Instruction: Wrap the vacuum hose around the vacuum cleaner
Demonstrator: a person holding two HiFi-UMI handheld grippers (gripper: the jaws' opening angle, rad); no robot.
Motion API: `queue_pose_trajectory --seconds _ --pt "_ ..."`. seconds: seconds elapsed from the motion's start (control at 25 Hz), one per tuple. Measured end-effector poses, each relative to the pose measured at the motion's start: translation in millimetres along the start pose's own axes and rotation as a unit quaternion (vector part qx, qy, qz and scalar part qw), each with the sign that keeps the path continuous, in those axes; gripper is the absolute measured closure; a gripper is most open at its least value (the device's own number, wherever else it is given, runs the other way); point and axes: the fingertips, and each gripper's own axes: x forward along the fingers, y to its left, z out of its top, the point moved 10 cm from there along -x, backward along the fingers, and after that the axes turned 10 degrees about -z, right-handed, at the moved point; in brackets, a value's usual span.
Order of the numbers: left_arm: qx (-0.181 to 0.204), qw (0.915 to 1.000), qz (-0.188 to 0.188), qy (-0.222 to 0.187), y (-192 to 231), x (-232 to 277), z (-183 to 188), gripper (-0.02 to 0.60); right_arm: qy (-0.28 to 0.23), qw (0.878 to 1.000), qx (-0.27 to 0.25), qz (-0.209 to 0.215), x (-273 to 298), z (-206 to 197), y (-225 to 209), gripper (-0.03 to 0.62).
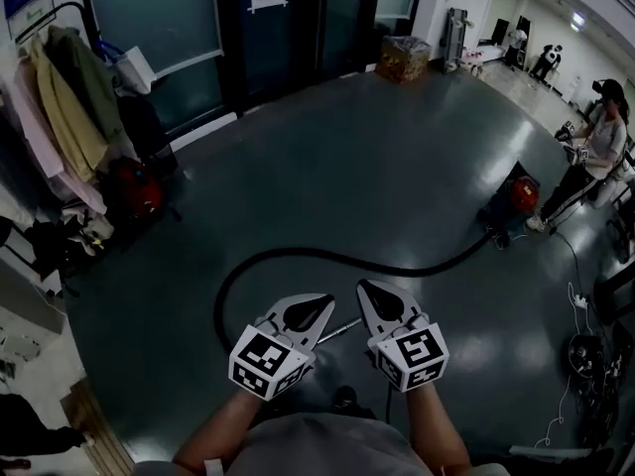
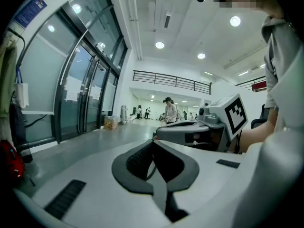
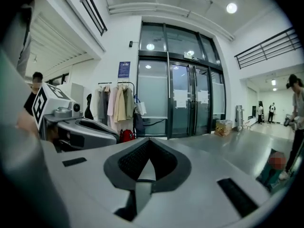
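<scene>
The left tool [image 1: 316, 310] has its jaws pressed fully together with nothing between the dark pads, and the right tool [image 1: 375, 296] is closed and empty in the same way. The two are held side by side, close but not touching, both pointing forward over the floor [image 1: 327, 157] and tilted a little downward, each with its marker cube toward the person's wrist. In the gap below them a short metal piece [image 1: 344, 329] shows; whether it is the end of the hose cannot be told.

The vacuum hose [image 1: 298, 252] lies on the floor just ahead of the tools, touched by neither. It comes up from beside the left tool, bends in a loop, then runs in a long shallow curve toward the right edge of the floor, to the red and black vacuum cleaner [image 1: 520, 196]. No part of it is wound round the machine. A person [image 1: 598, 142] stands just beyond the vacuum cleaner.

Along the left edge of the floor hangs a rack of coats [image 1: 69, 107] with a red object [image 1: 136, 192] below it. Dark glass doors [image 1: 288, 28] line the far edge, and a cardboard box [image 1: 402, 59] sits at the far right corner. Loose cables [image 1: 585, 357] lie at the near right edge
</scene>
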Motion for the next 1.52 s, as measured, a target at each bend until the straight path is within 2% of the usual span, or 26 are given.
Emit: queue_pose_trajectory --seconds 0.24,0.44,0.76,1.0,1.16,1.32,1.52 --pt "-0.003 0.9981 0.061 0.008 -2.5 -0.4 -1.1 0.574 -0.019 0.997 0.012 0.072 19.7 -2.3 -12.8 0.589" --pt "-0.016 0.9944 0.102 0.023 -2.5 -15.8 -8.8 0.574 -0.011 0.994 0.006 0.112 35.6 -7.6 -6.5 0.589" --pt "-0.056 0.9889 0.126 0.055 24.4 -32.4 -36.4 0.574 0.013 0.981 -0.007 0.191 58.9 -23.6 7.2 0.589" --pt "-0.085 0.9869 0.117 0.072 29.2 -48.2 -87.3 0.574 0.050 0.983 -0.011 0.175 56.1 -70.8 27.0 0.589" --pt "-0.095 0.9853 0.119 0.078 52.0 -41.5 -125.2 0.574 0.081 0.981 -0.006 0.178 77.0 -109.3 27.4 0.589" --pt "-0.114 0.9810 0.131 0.086 80.4 -28.8 -175.1 0.574 0.116 0.979 -0.012 0.169 106.8 -165.0 24.7 0.589" --pt "-0.138 0.9752 0.142 0.100 114.8 -21.0 -262.5 0.574 0.152 0.974 -0.032 0.164 148.5 -252.6 34.6 0.589"
